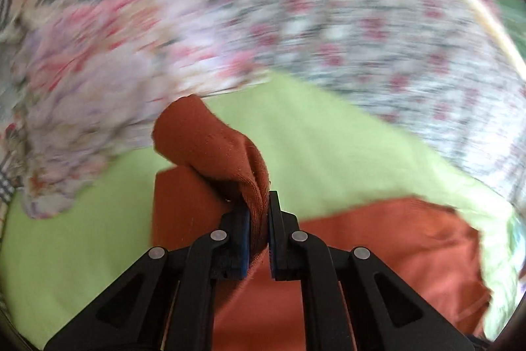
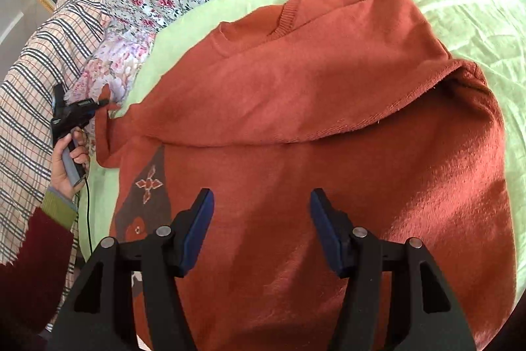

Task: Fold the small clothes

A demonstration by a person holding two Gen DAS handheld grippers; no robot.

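While left claw (image 1: 259, 219) pinches fuzzy rust knit sweater (image 2: 328, 120) cuff | right claw (image 2: 261, 226) wide, empty

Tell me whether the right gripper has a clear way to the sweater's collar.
Probably yes: the right gripper is open and empty over the sweater, and nothing lies between it and the collar.

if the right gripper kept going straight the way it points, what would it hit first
Most likely the orange sweater: it fills the view ahead of the open right gripper, with nothing visible between them. Depth is unclear.
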